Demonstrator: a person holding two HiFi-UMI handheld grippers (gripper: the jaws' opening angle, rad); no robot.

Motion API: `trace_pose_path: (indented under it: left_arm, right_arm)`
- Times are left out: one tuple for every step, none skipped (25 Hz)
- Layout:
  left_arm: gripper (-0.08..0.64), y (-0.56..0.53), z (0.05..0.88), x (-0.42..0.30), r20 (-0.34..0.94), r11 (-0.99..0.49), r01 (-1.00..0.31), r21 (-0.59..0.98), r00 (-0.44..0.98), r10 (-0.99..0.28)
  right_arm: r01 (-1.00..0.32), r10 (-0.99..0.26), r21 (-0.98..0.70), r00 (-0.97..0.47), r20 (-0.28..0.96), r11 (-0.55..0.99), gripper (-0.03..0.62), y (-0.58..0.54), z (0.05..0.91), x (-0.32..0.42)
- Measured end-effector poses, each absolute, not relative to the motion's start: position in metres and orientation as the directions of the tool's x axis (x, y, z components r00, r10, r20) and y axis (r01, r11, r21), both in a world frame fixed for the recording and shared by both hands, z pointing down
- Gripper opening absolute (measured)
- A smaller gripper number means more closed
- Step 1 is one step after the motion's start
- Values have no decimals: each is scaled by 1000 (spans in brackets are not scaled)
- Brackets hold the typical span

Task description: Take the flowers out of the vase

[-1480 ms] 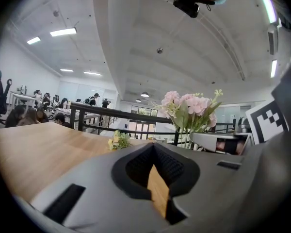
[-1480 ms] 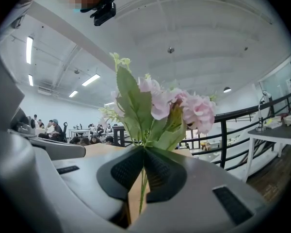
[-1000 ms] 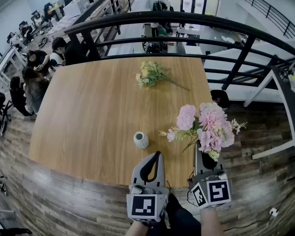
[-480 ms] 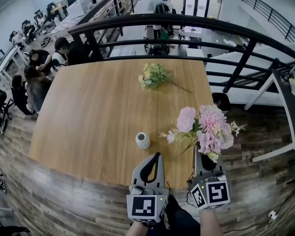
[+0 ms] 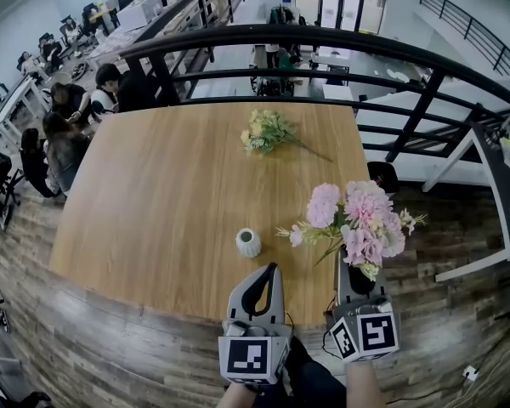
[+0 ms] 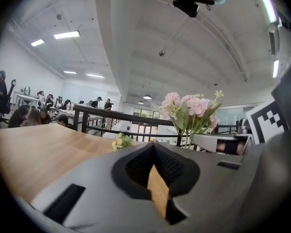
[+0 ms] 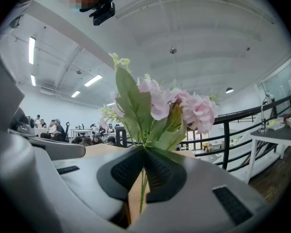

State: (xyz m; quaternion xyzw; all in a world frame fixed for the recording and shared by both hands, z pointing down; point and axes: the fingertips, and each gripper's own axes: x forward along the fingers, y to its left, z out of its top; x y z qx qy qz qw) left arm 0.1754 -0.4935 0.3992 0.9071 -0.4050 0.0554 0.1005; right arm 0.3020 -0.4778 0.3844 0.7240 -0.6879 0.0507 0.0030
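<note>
A small white ribbed vase [image 5: 247, 242] stands upright on the wooden table [image 5: 170, 185], ahead of my left gripper. My right gripper [image 5: 348, 257] [image 7: 144, 148] is shut on the thin green stems [image 7: 142, 188] of a pink flower bunch [image 5: 358, 218] [image 7: 169, 106], which it holds upright over the table's right front corner, away from the vase. A yellow flower bunch [image 5: 264, 130] [image 6: 121, 141] lies on the far part of the table. Just behind the vase, my left gripper [image 5: 270, 269] [image 6: 153, 144] is shut with nothing in it.
A black railing [image 5: 323, 36] runs along the table's far and right sides. Several people sit at desks on the far left [image 5: 68, 109]. A grey desk edge [image 5: 501, 168] stands at the right. Wood floor lies below the table's front edge.
</note>
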Motion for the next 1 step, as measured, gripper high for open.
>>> trace_pose_path:
  left_arm:
    - [32,-493,399,175,180,-654,-745,135,667,-723]
  right_arm:
    - [-996,-996,-66,48,79,-53,18,-478,384,302]
